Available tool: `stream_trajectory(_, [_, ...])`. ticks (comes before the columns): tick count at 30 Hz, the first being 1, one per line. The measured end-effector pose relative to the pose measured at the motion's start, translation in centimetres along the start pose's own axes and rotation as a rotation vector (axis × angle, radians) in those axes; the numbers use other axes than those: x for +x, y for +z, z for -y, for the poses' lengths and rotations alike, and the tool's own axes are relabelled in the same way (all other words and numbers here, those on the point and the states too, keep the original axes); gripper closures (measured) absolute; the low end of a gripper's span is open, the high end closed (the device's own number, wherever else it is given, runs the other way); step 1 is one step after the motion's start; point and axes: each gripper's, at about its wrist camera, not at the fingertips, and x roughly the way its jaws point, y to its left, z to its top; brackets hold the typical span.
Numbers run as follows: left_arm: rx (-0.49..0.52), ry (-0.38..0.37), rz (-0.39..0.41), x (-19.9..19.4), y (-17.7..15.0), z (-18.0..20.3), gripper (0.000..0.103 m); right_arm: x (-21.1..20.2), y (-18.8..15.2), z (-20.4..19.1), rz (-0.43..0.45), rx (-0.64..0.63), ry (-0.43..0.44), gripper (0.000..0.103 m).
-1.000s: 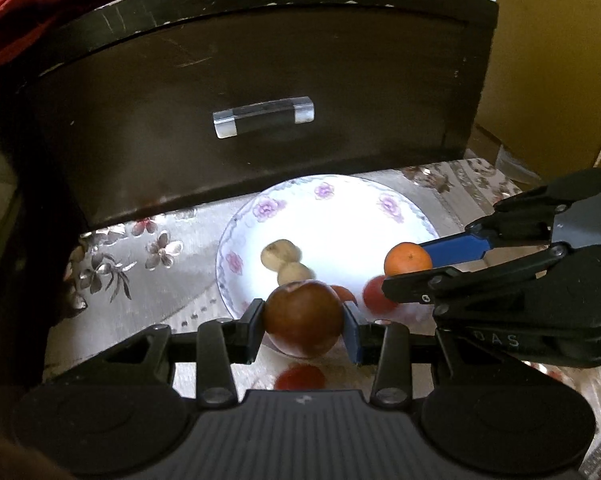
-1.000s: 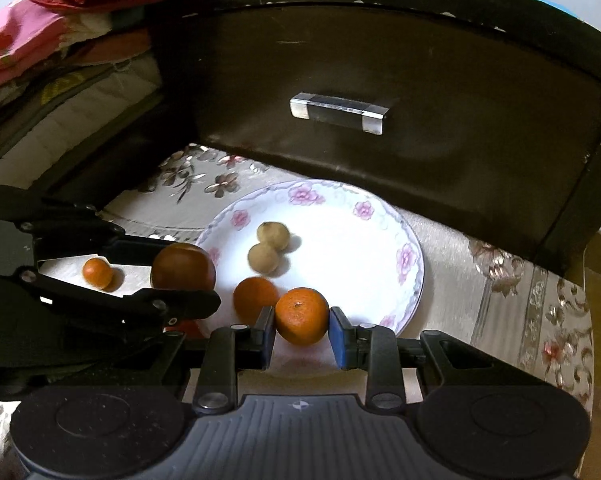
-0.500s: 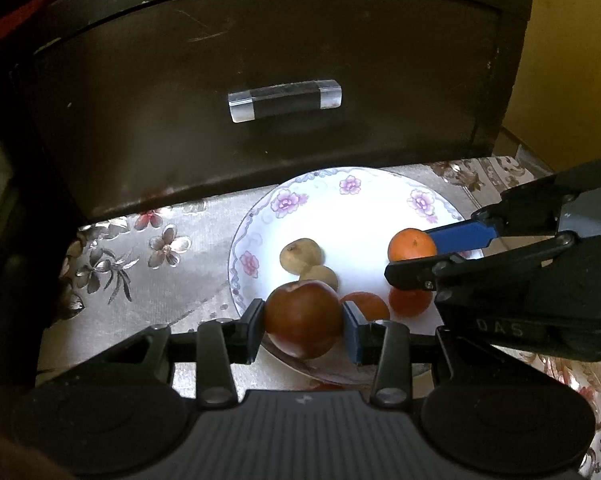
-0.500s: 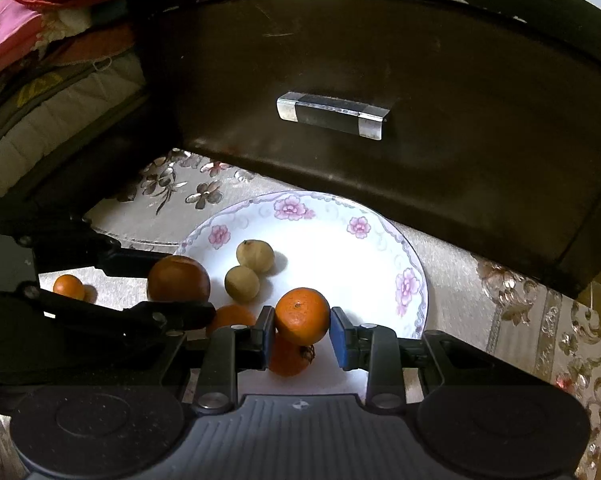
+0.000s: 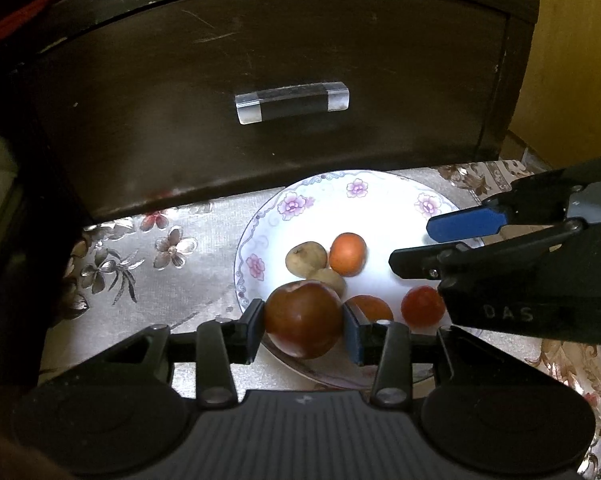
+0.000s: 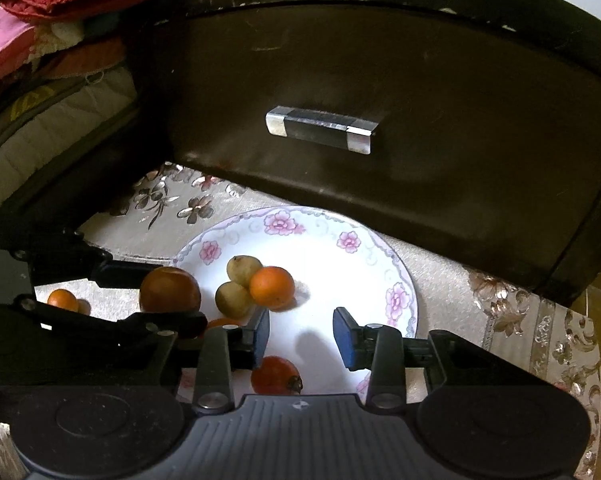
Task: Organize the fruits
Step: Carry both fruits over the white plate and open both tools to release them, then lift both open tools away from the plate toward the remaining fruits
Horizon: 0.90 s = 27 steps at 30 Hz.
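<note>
The left gripper [image 5: 303,320] is clamping a dark reddish-brown fruit [image 5: 303,320] between both fingers, above the near rim of the floral plate [image 5: 300,204]. The gripper body is covering the plate's near edge, and the fruit is hiding part of the lower of the two tan fruits [image 5: 332,280] behind it. The fruit's kind is hard to tell; its skin is showing a glossy highlight near the top.

The right gripper [image 6: 301,334] is standing with its fingers apart and nothing between them, over the white centre of the plate. An orange fruit [image 6: 271,286] is lying on the plate just beyond the right gripper's left finger, touching the two tan fruits. In the left wrist view, the right gripper is cutting off the plate's right side and partly covering a red-orange fruit [image 5: 422,306]. Another orange fruit [image 5: 370,308] is showing only partly behind the left gripper's right finger.

In the right wrist view, a small orange fruit [image 6: 62,300] is sitting off the plate on the floral cloth [image 6: 172,200], half hidden behind the left gripper. A dark drawer front [image 5: 260,100] with a clear-ended handle [image 5: 291,102] is standing behind the plate.
</note>
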Motion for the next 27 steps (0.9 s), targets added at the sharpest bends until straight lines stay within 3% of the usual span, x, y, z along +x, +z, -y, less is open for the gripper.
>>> stream_trajectory(20, [-0.059,0.031,0.093,-3.1,1.0,-1.6,0.052,-2.2,0.1,-0.7,0.044,0.03,0.017,0.068])
stream_trajectory(27, [-0.078,0.039,0.097,-5.2,-0.2,-3.2,0.052,-3.2,-0.6,-2.0,0.037,0.034,0.067,0.065])
